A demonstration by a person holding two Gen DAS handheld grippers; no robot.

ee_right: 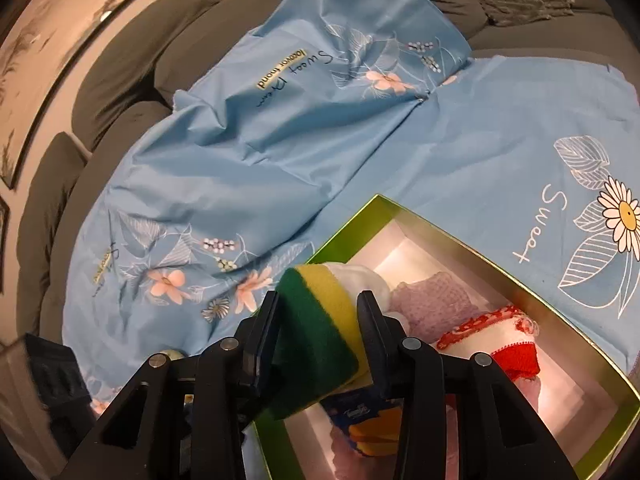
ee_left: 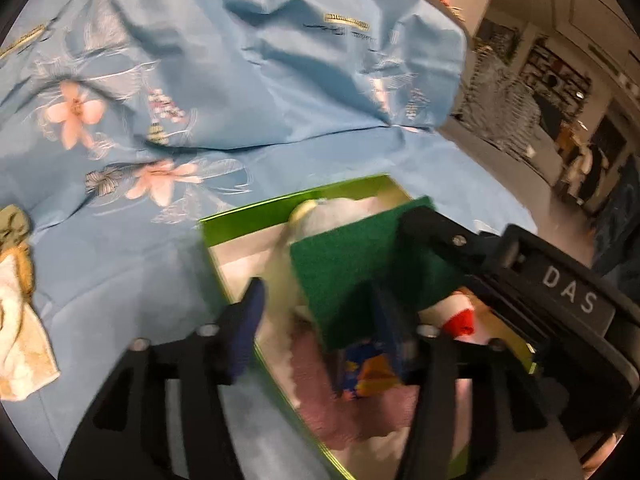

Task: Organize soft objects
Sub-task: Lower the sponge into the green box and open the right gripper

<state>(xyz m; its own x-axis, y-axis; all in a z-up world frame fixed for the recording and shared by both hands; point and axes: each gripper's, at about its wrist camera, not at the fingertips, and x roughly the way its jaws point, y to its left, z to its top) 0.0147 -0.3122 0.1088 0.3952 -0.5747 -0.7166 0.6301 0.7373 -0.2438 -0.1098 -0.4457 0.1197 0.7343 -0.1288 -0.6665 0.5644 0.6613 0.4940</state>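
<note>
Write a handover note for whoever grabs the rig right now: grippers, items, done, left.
Right gripper: shut on the green-and-yellow sponge, held over the near corner of the green box.
Left gripper: open, fingers either side of the sponge, not visibly pressing it.
Done: white soft item, lilac cloth, red-and-white cloth and blue-orange pack are in the box.
Left: put the sponge in the box; the beige cloth lies outside it on the blue sheet.
</note>
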